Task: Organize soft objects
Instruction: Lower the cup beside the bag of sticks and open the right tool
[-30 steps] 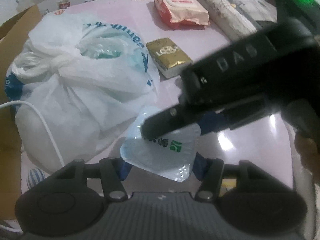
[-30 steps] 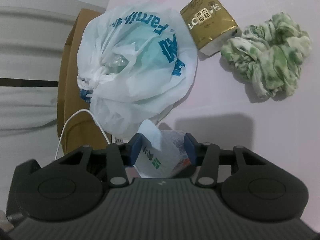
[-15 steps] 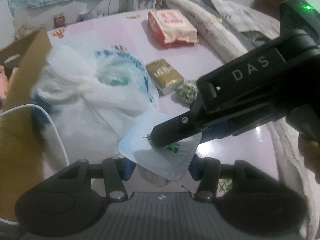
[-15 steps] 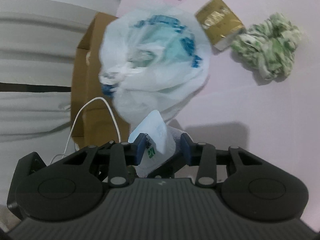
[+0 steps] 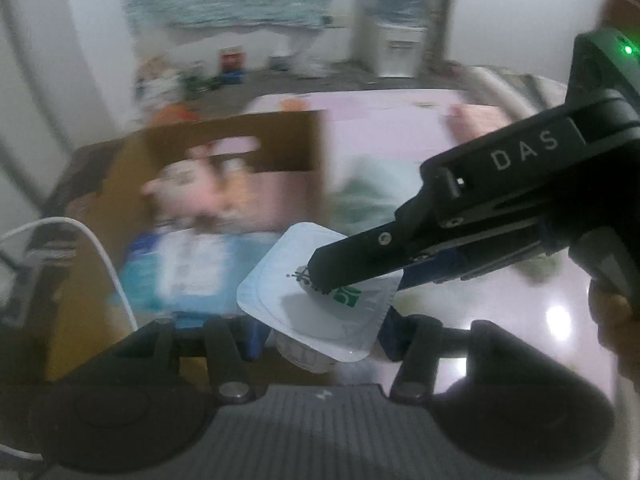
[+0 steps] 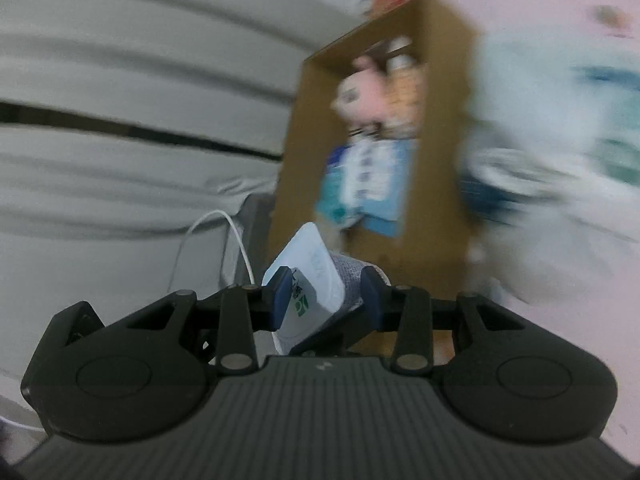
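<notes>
You've lifted the sealed cup off the pink table and swung it toward the cardboard box; a second ago it sat beside the white plastic bag.

Left wrist view: left gripper (image 5: 320, 334) straddles the cup's (image 5: 308, 308) body, blue pads on both sides, clamped. Jaws closed a bit, then eased slightly. The right gripper (image 5: 320, 280) comes in from the right, pinching the foil lid's edge. Cardboard box (image 5: 224, 140) ahead, with a pink plush toy (image 5: 188, 188) and a blue-white pack (image 5: 188, 268) inside. Background smeared.

Right wrist view: right gripper (image 6: 326, 300) closed on the lid rim of the cup (image 6: 316, 276), jaws just tightened; box (image 6: 436, 40) now straight ahead, bag (image 6: 560, 152) to the right.

Handling: light, thin-walled, lid is flimsy and likely tears or peels. Carry by the body; don't crush it.
</notes>
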Demonstrator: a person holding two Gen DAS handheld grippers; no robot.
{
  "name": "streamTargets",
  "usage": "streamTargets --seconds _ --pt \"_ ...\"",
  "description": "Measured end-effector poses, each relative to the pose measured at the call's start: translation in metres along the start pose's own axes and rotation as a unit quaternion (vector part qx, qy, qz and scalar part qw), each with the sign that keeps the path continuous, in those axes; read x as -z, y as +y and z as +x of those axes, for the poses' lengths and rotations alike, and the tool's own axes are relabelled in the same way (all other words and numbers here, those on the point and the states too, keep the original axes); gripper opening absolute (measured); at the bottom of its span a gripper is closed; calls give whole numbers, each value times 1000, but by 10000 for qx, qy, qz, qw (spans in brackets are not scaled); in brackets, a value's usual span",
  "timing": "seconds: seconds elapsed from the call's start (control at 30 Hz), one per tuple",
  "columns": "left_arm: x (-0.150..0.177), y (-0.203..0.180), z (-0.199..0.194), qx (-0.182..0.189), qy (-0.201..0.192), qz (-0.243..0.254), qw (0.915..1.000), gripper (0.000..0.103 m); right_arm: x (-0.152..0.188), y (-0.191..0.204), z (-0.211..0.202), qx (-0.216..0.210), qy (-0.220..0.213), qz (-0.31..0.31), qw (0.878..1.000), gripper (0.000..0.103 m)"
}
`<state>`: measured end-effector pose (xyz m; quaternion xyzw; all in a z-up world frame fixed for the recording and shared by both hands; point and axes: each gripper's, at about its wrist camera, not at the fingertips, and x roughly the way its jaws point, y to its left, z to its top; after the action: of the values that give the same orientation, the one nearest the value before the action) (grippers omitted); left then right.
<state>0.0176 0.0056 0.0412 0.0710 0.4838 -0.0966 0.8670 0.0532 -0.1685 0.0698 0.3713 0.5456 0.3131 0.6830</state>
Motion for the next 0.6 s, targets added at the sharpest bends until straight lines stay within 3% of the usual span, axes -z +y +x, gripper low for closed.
streamTargets --seconds 0.13,0.3,0.43,0.6 --pt "7 55 27 -295 193 -192 9992 55 -26 16 77 -54 471 -194 9987 37" --pt "15 99 62 -231 438 -503 9975 55 -52 19 153 224 1060 -386 9934 37" --pt "24 116 84 -222 583 -647 9960 55 -62 12 190 473 1340 -454 9888 38" --pt "32 118 115 -125 1109 -554 9922 57 -57 -4 223 935 1598 -590 9809 39"
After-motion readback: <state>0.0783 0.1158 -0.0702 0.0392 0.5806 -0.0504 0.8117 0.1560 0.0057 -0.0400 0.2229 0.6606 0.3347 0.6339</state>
